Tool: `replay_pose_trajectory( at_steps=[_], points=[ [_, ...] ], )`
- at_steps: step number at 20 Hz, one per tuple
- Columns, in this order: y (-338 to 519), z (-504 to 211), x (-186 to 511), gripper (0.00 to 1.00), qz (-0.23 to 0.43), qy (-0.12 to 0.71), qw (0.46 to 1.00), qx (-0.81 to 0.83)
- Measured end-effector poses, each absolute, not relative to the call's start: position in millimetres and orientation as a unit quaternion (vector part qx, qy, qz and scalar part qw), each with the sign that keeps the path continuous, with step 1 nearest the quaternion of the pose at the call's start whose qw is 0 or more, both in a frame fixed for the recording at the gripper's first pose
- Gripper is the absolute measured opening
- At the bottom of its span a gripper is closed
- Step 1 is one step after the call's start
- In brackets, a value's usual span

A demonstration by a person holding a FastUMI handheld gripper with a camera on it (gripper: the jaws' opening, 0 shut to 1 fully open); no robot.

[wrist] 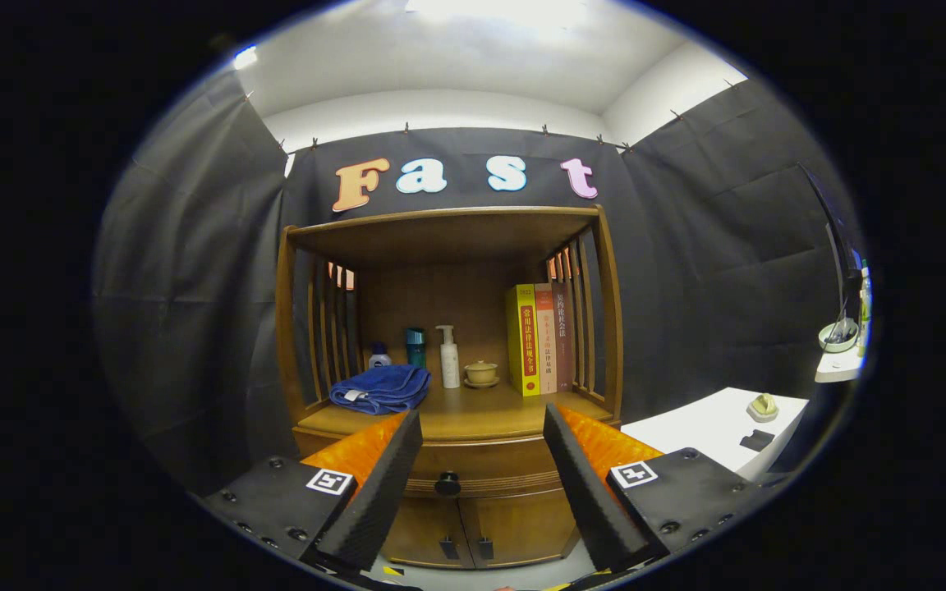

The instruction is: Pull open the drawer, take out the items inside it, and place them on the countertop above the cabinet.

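Observation:
A wooden cabinet (448,328) stands straight ahead against the black cloth wall. Its drawer (481,469) sits shut under the countertop (473,414), with a dark round knob (447,483) at its front. My gripper (481,427) is open, its two black fingers spread wide and nothing between them. The knob lies beyond the fingers, seen in the gap between them and nearer the left finger (378,492). What the drawer holds is hidden.
On the countertop lie a folded blue towel (381,388), a small bottle (379,356), a teal cup (415,346), a white pump bottle (448,357), a small lidded bowl (481,373) and upright books (540,338). Two cupboard doors (477,529) sit below the drawer. A white table (715,427) stands to the right.

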State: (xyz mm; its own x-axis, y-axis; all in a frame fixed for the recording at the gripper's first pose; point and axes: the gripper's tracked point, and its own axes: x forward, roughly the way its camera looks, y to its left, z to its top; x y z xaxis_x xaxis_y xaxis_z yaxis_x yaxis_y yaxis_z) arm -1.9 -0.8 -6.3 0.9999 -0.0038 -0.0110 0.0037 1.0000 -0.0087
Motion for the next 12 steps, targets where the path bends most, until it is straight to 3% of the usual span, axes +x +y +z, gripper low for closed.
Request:
replay_pose_trajectory(
  at_steps=[12],
  points=[
    [6, -31, 26, 0.98, -0.01, -0.011, 1.0, -0.006]
  ],
)
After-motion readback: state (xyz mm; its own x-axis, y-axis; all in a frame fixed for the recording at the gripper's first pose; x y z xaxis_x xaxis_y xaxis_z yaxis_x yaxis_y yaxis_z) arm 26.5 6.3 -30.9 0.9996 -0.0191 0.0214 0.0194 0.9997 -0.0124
